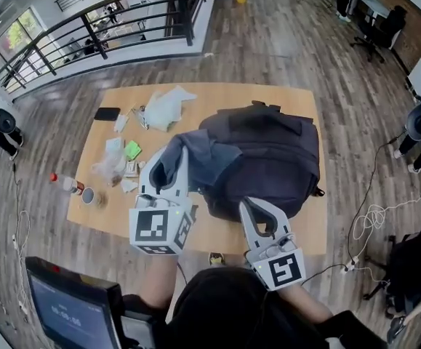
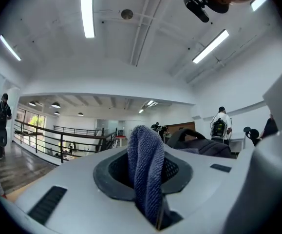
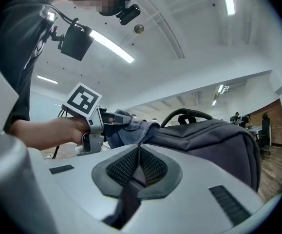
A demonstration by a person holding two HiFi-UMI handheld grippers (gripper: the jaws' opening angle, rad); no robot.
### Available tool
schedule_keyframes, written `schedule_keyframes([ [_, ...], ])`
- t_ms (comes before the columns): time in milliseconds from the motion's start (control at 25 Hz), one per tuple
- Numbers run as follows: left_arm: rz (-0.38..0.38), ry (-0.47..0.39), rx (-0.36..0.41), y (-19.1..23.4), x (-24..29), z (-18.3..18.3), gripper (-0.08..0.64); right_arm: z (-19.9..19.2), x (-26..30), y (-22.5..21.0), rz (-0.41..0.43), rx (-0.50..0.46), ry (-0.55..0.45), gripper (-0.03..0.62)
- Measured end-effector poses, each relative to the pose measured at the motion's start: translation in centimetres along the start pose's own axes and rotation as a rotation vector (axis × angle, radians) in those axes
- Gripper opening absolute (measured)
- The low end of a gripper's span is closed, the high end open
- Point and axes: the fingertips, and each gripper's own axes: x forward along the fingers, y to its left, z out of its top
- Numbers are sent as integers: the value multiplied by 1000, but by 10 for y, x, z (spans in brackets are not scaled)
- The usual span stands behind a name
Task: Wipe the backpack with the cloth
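Fingers (image 2: 106,174) of my left gripper (image 1: 169,167) clamp a blue-grey knitted cloth (image 2: 145,169) draped over the dark grey fabric backpack (image 1: 275,158) on the wooden table (image 1: 297,104). My right gripper (image 1: 258,211), fingers pressed together, sits at the backpack's near edge.

Open-plan office or lab on an upper level; plank floor (image 1: 283,49) bounded by a black railing (image 1: 123,17); ceiling strip lights (image 2: 87,9); desk (image 1: 370,3) with swivel chair (image 1: 377,31); monitor (image 1: 72,313); loose cables (image 1: 370,217) across the floor.

head view steeply down on table (image 1: 283,100), gripper views level, close, sharing backpack (image 1: 268,158)
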Motion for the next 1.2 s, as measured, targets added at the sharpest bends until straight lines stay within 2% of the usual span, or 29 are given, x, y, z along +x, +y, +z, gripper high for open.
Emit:
schedule_keyframes([
  [120,-63,-28,3,-27,13,14,78,7,-11,-7,-35,-5,-6,17],
  [200,-126,-51,30,-59,27,22,78,8,-28,-23,-105,-11,3,17],
  [280,-159,-79,100,-89,40,26,78,4,-48,-43,-185,-16,14,17],
  [320,-192,-90,105,-105,47,27,78,2,-59,-54,-225,-18,20,17],
  [480,-447,-56,-32,-195,80,13,78,-1,-103,-93,-396,-24,37,17],
  [560,-534,-50,-59,-237,86,11,78,2,-128,-105,-471,-33,44,17],
  [720,-568,-94,46,-276,78,20,78,2,-158,-113,-549,-41,63,17],
  [800,-560,-109,71,-272,74,21,78,0,-158,-110,-545,-39,69,17],
  [880,-498,-86,90,-246,75,14,78,-1,-150,-102,-507,-34,69,17],
  [960,-393,-51,88,-201,75,8,78,-4,-135,-92,-446,-27,68,17],
  [1080,-256,-45,54,-133,57,13,78,-8,-103,-70,-320,-15,65,17],
  [1120,-216,-48,64,-114,48,16,78,-8,-91,-60,-275,-13,60,17],
  [1200,-107,-40,133,-74,29,16,78,-7,-65,-39,-187,-5,43,17],
])
